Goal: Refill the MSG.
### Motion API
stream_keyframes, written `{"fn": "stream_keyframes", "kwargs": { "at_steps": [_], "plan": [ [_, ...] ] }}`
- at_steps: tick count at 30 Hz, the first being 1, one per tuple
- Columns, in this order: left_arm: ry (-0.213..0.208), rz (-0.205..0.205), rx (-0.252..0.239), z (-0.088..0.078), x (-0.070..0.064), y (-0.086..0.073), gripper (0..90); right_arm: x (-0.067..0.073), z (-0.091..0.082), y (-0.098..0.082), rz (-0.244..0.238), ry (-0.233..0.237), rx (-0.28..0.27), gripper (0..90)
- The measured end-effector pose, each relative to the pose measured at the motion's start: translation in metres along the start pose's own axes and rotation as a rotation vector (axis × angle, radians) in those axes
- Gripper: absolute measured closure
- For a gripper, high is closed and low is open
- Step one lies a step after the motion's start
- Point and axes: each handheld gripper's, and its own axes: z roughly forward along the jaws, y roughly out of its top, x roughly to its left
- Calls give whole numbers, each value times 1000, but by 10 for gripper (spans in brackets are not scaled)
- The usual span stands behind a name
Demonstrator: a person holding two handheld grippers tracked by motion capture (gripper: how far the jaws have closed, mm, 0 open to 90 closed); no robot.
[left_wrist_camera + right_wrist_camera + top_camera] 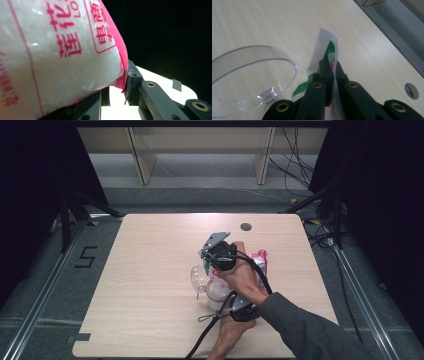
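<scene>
The right claw [331, 65] has its jaws pressed together on a thin white film with green print [329, 51], which looks like the torn top corner of a packet, held up just beside the rim of a clear plastic scoop [249, 80] above the wooden surface [274, 22]. The left claw [117, 87] is clamped on the lower edge of a pink-and-white bag of white granules [57, 55], the bag bulging between its jaws; in the high view that bag [260, 260] sits right of centre, near the person's hands, with the scoop [198, 279] to its left. The main risk, as I judge it, is a spill: the film is gripped by a narrow sliver, so a sharp pull could tear it off short or let it slip free. The bag is soft and heavy, pinched at one edge, so it could sag, twist, or split at the seam and pour granules onto the surface. The scoop is light and rests loose, so a nudge from either hand could tip it.
</scene>
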Motion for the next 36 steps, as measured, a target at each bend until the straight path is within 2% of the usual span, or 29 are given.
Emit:
{"fn": "stream_keyframes", "kwargs": {
  "at_steps": [1, 3, 4, 8, 10, 11, 15, 17, 19, 20, 22, 24, 25, 26, 27, 29, 30, 32, 33, 34, 35, 36],
  "plan": [
    [-14, 12, 2, 1, 1, 0, 770, -2, 0, 0, -17, -6, -7, 900],
    [-16, 18, 5, 1, 1, 0, 771, -1, 0, 0, -11, -1, -9, 900],
    [-18, 16, 5, 1, 1, 0, 770, 0, 0, 0, -6, 16, -6, 900],
    [-13, 7, -6, 1, 0, 1, 771, 0, -1, 0, 4, 10, -14, 900],
    [-15, 6, -7, 2, 0, 1, 771, -1, -1, 0, -24, -11, -10, 900],
    [-3, -7, -10, 1, -2, 1, 771, 1, -2, -1, -4, -1, 2, 900],
    [4, -5, -10, 0, -2, 2, 771, -1, -4, 1, -22, -2, -9, 900],
    [1, -4, -12, 0, -2, 2, 771, 1, -4, 1, 1, 0, -19, 900],
    [-6, -14, -13, 1, -3, 1, 771, 1, -3, 1, -32, -7, -9, 900],
    [-8, -15, -13, 1, -3, 1, 772, 3, -3, 0, -29, 3, -5, 900],
    [-10, -17, -14, 1, -3, 1, 772, 5, -1, -1, -27, -10, 13, 900],
    [-4, -12, -16, 0, -2, 1, 772, 3, -1, 0, -39, -12, -5, 900],
    [-4, -13, -13, 0, -1, 1, 772, 4, -3, 1, -19, -3, -1, 900],
    [-8, -17, -15, 0, -2, 1, 772, 4, -3, 1, -26, -12, -4, 900],
    [-13, -22, -18, 0, -2, 1, 772, 6, -1, 1, -37, 1, -7, 900],
    [-19, -29, -16, 0, -2, 1, 772, 7, 1, 0, -45, -6, 17, 900],
    [-14, -22, -11, 0, -2, 0, 771, 8, 1, 0, -27, -5, 17, 900],
    [-15, -19, -10, -1, -1, 0, 772, 5, 1, 0, -36, -11, -25, 900],
    [-17, -21, -14, -1, -1, 1, 772, 6, -2, 1, -19, 13, 0, 900],
    [-25, -29, -18, 0, -2, 1, 772, 6, 1, 0, -33, -6, -23, 900],
    [-24, -35, -18, 0, -2, 0, 772, 7, 2, 0, -44, -3, 15, 900],
    [-21, -32, -16, 0, -2, 0, 772, 8, 3, -1, -51, -7, 14, 900]
  ]
}}
